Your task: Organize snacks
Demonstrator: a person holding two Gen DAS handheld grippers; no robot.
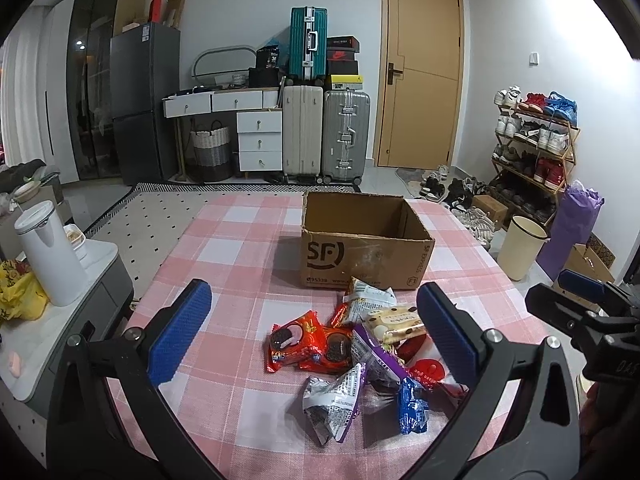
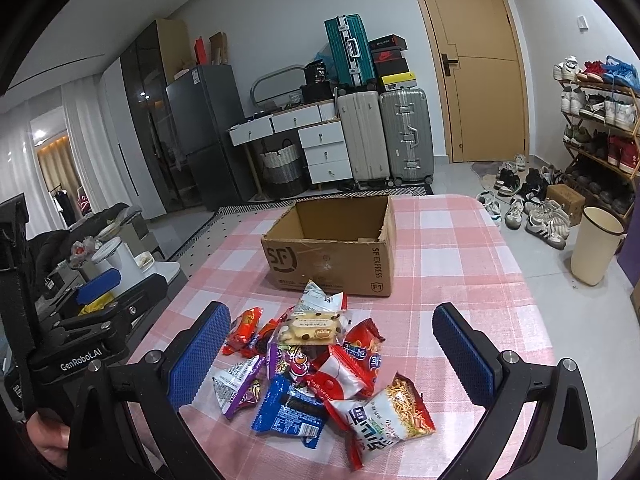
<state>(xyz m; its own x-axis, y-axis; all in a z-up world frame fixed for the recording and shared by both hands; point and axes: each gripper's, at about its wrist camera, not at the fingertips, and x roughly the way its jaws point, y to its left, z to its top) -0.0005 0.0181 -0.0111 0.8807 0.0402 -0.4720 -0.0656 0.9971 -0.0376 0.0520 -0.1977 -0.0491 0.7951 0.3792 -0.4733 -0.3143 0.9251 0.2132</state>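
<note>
While both tongs hang spread wide w/ nothing between them, left tongs (image 1: pixel 316 332) and right tongs (image 2: pixel 332 344) sit over the snack pile (image 2: pixel 316 372) on the pink-checked counter (image 2: pixel 452 256), just in front of the open cardboard box (image 2: pixel 332 256).

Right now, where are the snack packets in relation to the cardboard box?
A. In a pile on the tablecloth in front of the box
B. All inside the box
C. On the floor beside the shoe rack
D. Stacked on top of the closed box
A: the snack packets lie heaped on the checked tablecloth in front of the open cardboard box, whose visible interior looks empty.
</note>
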